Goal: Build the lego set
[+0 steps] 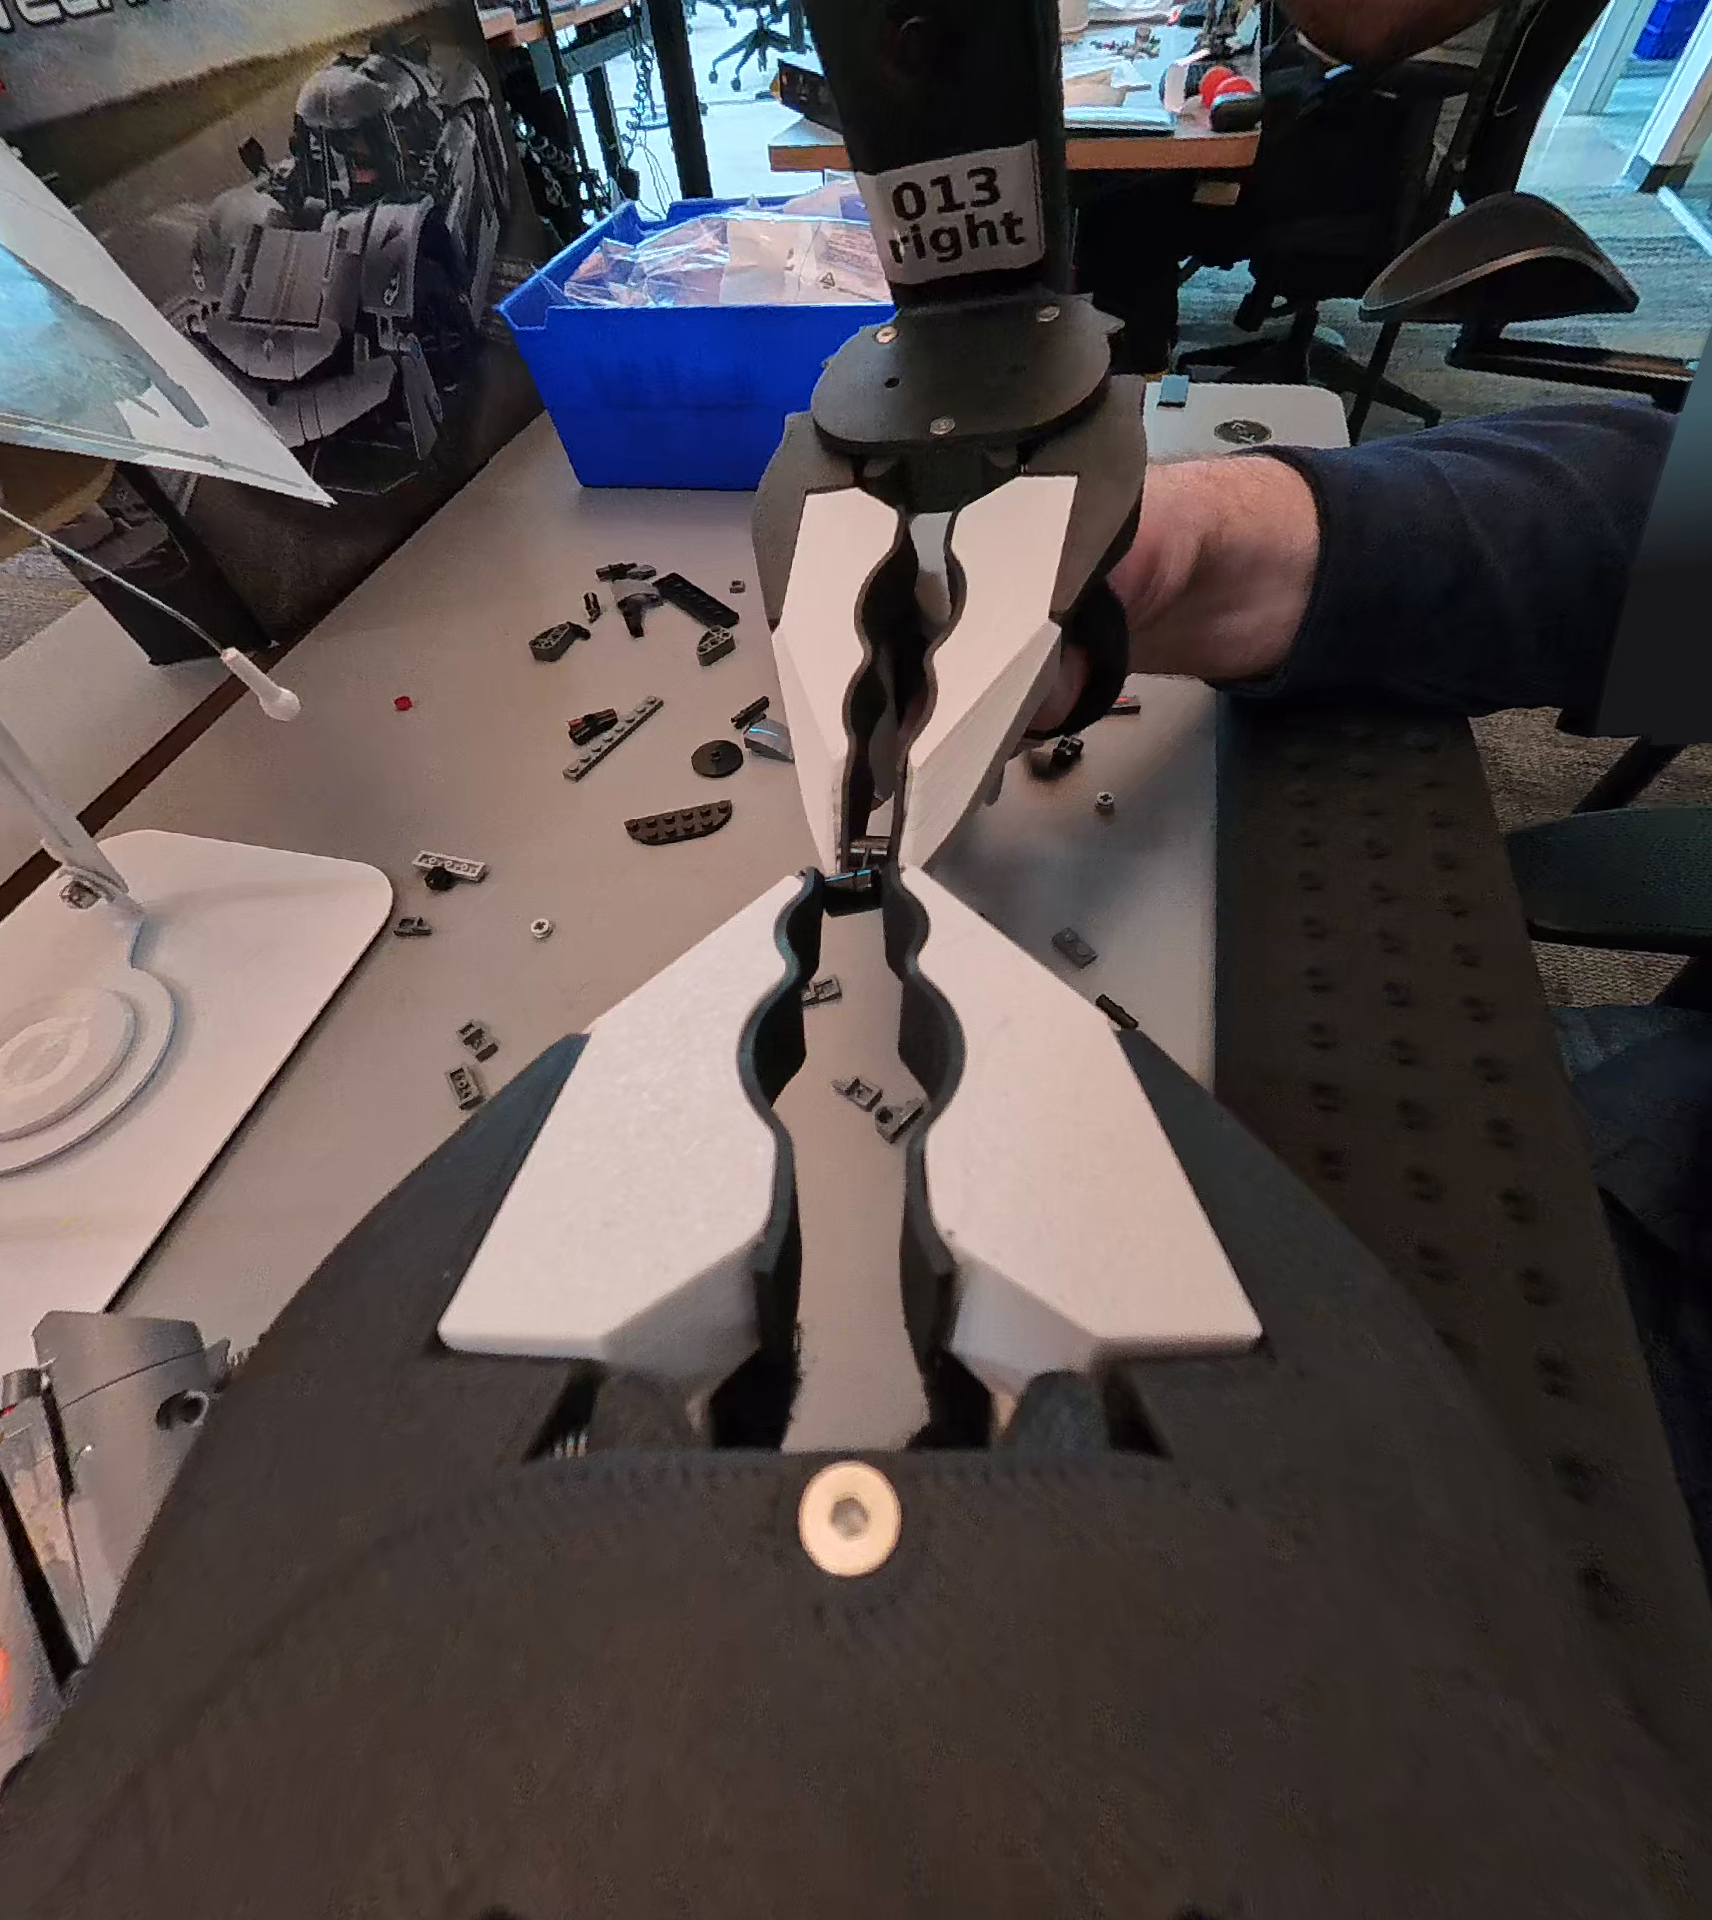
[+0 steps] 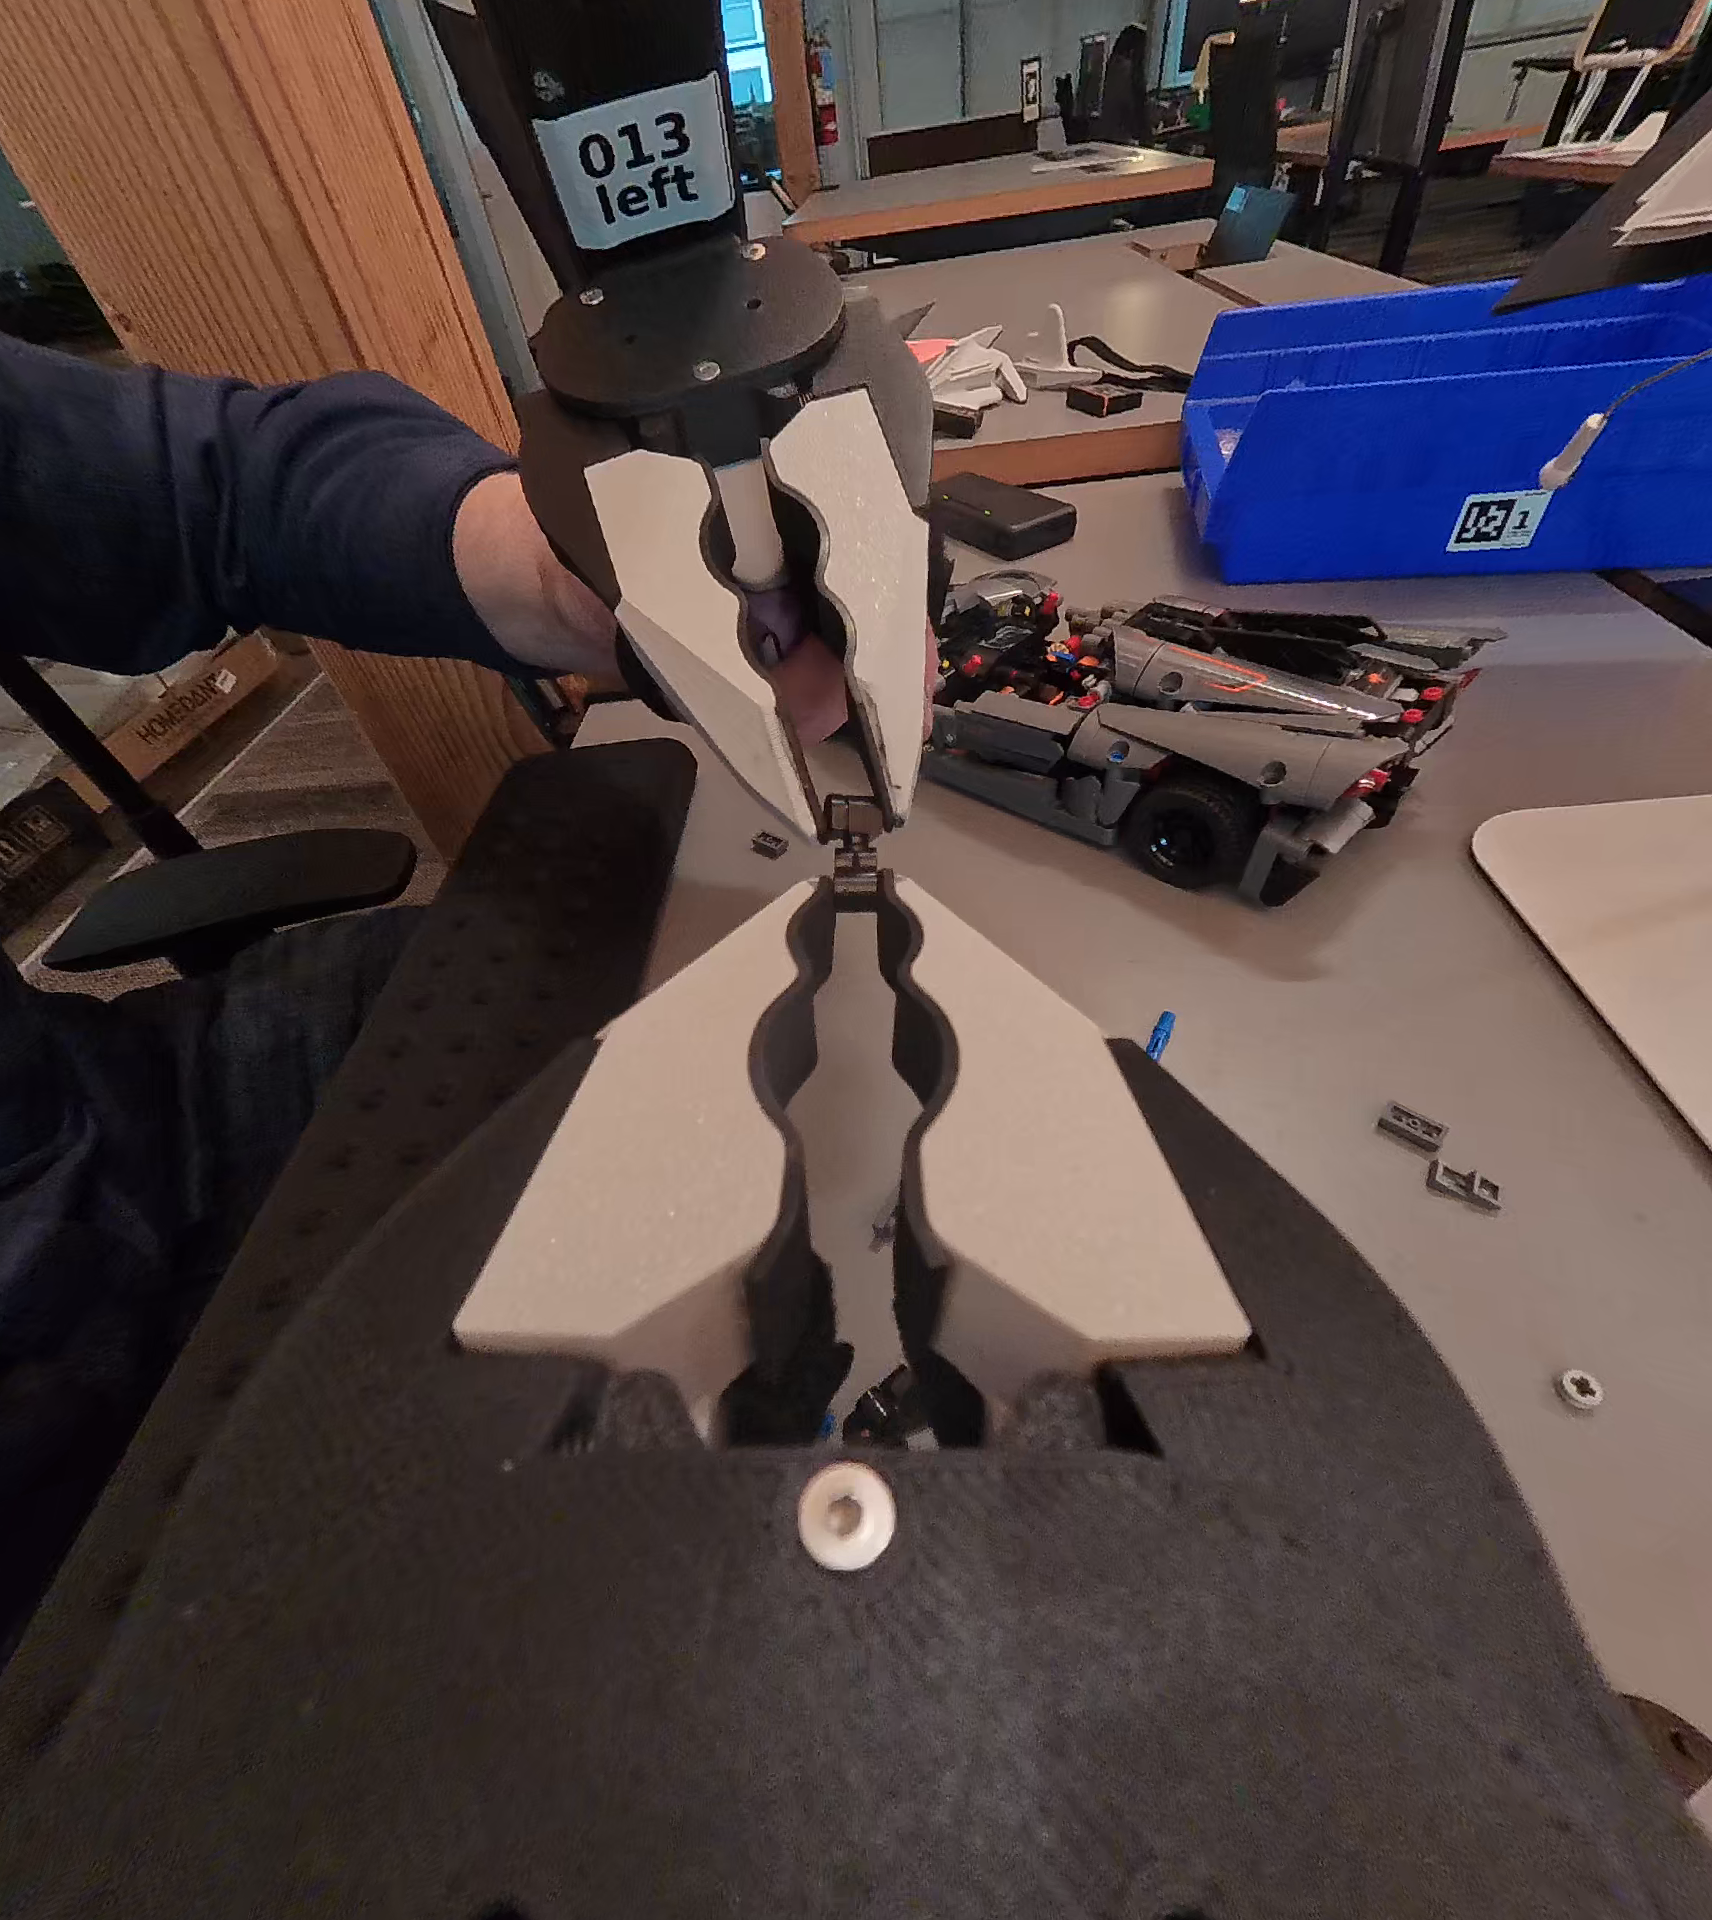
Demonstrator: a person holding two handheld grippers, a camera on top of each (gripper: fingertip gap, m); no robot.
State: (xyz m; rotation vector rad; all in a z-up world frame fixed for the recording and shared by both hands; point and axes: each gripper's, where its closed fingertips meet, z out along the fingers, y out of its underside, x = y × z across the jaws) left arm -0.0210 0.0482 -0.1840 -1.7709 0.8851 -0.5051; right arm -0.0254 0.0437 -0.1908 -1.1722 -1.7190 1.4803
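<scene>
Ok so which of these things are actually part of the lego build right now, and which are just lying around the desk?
In use:
- left tool, pinching a small dark piece
- right tool, pinching a second small piece, the two held tip to tip
- grey car model
- loose dark pieces on the table
- blue bin of bagged parts

Lying about:
- white stand base
- black office chair

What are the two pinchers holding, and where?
Each holds a small dark Lego piece by its end: left gripper its black piece, right gripper its piece, tip to tip.
</scene>
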